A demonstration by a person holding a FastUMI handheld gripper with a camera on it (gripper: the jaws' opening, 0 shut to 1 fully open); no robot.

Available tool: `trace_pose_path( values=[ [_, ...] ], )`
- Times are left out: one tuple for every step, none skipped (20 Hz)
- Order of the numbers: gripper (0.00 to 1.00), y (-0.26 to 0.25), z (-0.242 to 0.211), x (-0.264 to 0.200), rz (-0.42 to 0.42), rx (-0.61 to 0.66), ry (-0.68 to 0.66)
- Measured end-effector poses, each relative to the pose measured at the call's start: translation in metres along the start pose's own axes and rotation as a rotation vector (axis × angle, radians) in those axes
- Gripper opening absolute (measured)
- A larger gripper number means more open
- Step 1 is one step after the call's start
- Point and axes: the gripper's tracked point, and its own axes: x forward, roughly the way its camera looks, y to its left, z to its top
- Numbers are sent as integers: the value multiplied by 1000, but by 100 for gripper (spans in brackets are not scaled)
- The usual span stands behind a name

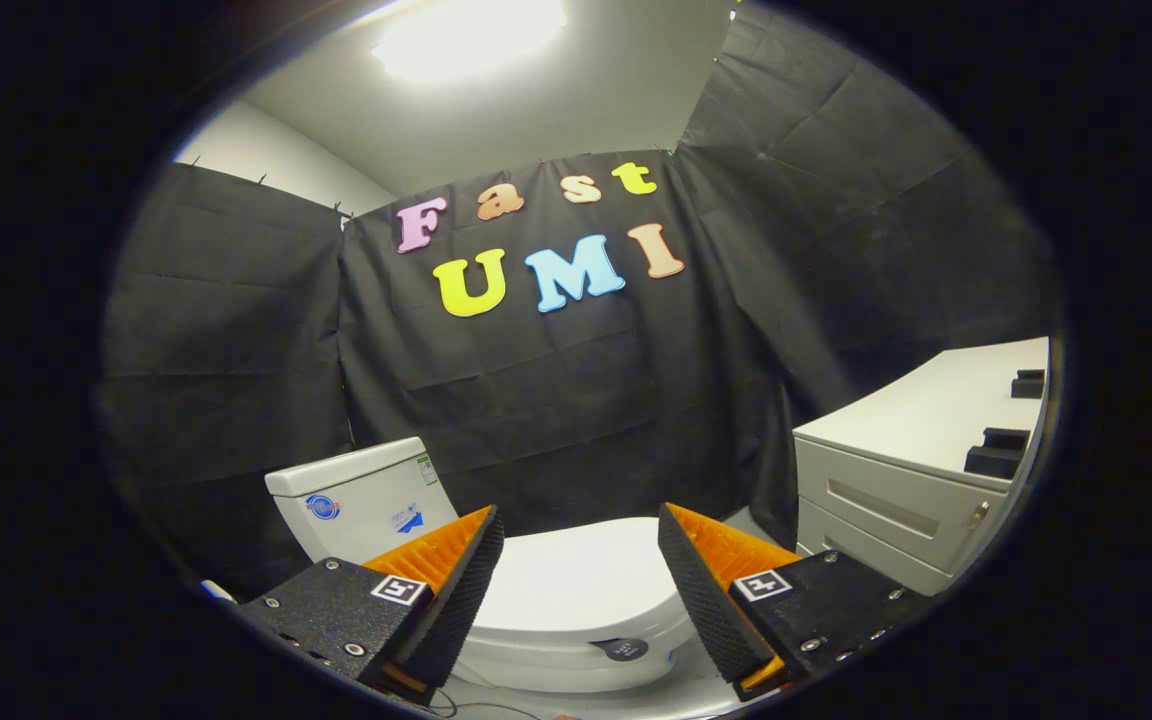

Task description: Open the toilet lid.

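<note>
A white toilet stands low ahead, its lid (576, 585) lying flat and closed over the bowl. The white tank (361, 497) rises behind it to the left. My gripper (581, 520) hovers above and in front of the lid, open, with a wide gap between its fingers. The lid shows through that gap and nothing is held. A small dark round sticker (624, 649) sits on the lid's near edge, between the fingers.
A white cabinet (901, 480) with drawers stands to the right of the toilet, with two small black blocks (998, 450) on its top. Black cloth walls close in the booth behind and on both sides. Pale floor (706, 690) lies beside the bowl.
</note>
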Motion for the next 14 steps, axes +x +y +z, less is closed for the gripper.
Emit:
trace_pose_path(
  values=[
    [96, -1, -5, 4, -3, 28, 9],
    [96, -4, -8, 7, -8, 56, 17],
    [96, -7, -13, 12, -20, 79, 27],
    [96, -11, -18, 16, -37, 96, 39],
    [96, -18, -25, 21, -63, 123, 58],
    [96, -21, -29, 24, -74, 149, 66],
    [96, -22, -31, 26, -80, 173, 64],
    [96, -24, -34, 29, -84, 191, 68],
    [96, -26, -42, 32, -88, 204, 76],
    [96, -28, -50, 35, -94, 218, 88],
    [96, -30, -59, 38, -97, 238, 105],
    [96, -31, -67, 40, -99, 266, 126],
    [96, -32, -76, 42, -101, 302, 143],
    [96, -33, -82, 43, -106, 339, 160]
  ],
)
